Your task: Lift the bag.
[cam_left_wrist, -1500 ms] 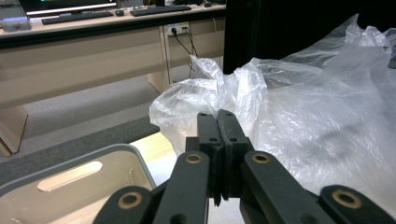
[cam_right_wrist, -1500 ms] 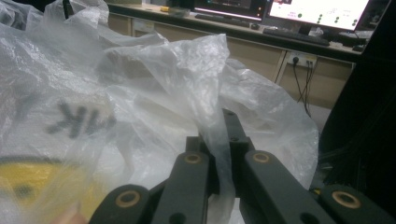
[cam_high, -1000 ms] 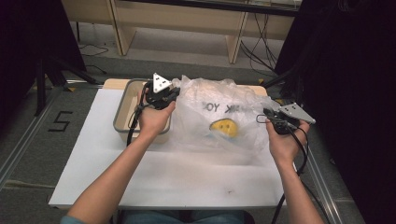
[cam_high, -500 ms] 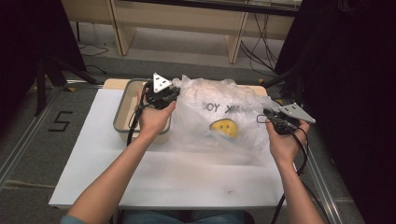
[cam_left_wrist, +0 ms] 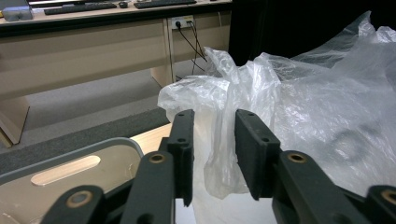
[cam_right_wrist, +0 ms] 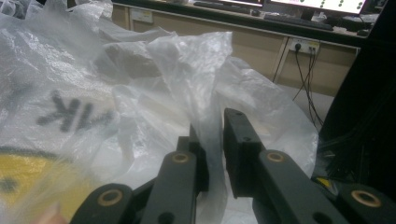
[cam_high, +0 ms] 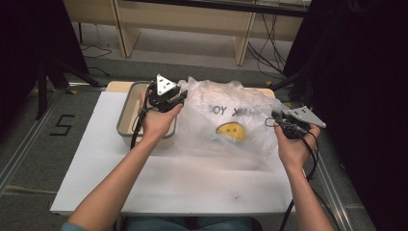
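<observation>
You have the clear plastic bag [cam_high: 226, 120] sitting in the middle of the white table [cam_high: 96, 178], its mouth pulled out to either side, because each of your hands took one handle edge to spread it. Your left gripper [cam_left_wrist: 212, 140] sits at the bag's left edge, just beside the beige bin [cam_high: 126, 113]; its jaws have just been opening and now stand apart, with a gathered fold of plastic hanging loose between them rather than clamped. Your right gripper [cam_right_wrist: 212, 140] is at the bag's right edge, near the table's right side; its jaws have also just been opening, but only to a narrow gap, and the film between them looks freed or barely brushed. Letting go on both sides at once seems meant to leave the bag standing open on its own, printed face [cam_high: 225, 109] and yellow mark [cam_high: 230, 129] up, without dragging it sideways.
</observation>
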`<state>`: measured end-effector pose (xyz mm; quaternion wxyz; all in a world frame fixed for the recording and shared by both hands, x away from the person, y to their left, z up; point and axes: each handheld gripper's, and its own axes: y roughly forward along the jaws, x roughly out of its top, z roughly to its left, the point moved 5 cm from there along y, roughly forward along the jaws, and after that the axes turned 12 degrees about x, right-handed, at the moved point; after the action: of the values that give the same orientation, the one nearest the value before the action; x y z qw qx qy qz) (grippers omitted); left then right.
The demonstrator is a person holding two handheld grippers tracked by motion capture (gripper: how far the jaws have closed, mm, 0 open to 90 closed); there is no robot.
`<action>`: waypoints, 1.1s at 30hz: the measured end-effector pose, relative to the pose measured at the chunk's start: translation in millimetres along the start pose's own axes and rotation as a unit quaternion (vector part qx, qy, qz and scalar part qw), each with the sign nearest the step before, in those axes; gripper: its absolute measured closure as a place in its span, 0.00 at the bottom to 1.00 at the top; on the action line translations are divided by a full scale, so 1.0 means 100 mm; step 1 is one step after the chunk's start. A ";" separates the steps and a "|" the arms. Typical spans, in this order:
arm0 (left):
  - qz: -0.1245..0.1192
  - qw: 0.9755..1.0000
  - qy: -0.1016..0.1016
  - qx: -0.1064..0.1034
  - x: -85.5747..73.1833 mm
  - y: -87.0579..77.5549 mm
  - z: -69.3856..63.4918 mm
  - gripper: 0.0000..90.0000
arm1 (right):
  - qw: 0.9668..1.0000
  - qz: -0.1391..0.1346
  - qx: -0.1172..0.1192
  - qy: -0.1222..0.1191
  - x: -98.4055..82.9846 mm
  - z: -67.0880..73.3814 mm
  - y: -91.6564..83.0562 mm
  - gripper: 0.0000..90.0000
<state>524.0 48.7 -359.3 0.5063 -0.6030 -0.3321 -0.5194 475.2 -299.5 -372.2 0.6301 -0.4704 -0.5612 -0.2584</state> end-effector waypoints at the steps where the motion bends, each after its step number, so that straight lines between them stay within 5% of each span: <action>1: 0.000 1.000 -0.001 0.000 0.00 0.00 0.00 0.72 | 1.000 -0.001 -0.001 0.000 0.00 0.00 0.00 0.89; 19: -0.008 1.000 -0.008 0.014 0.03 0.01 -0.02 0.45 | 1.000 -0.014 0.000 -0.003 0.04 -0.01 0.00 0.62; 25: -0.012 1.000 -0.004 0.009 0.05 -0.02 -0.04 0.44 | 1.000 -0.010 0.014 -0.002 0.03 0.04 -0.06 0.56; 33: -0.012 1.000 -0.002 0.010 0.06 0.02 -0.07 0.45 | 0.999 -0.038 0.022 -0.004 0.13 0.07 -0.29 0.49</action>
<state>524.6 40.5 -354.6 0.5055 -0.5951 -0.3453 -0.5207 450.2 -303.0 -351.1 0.6281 -0.4351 -0.5868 -0.2680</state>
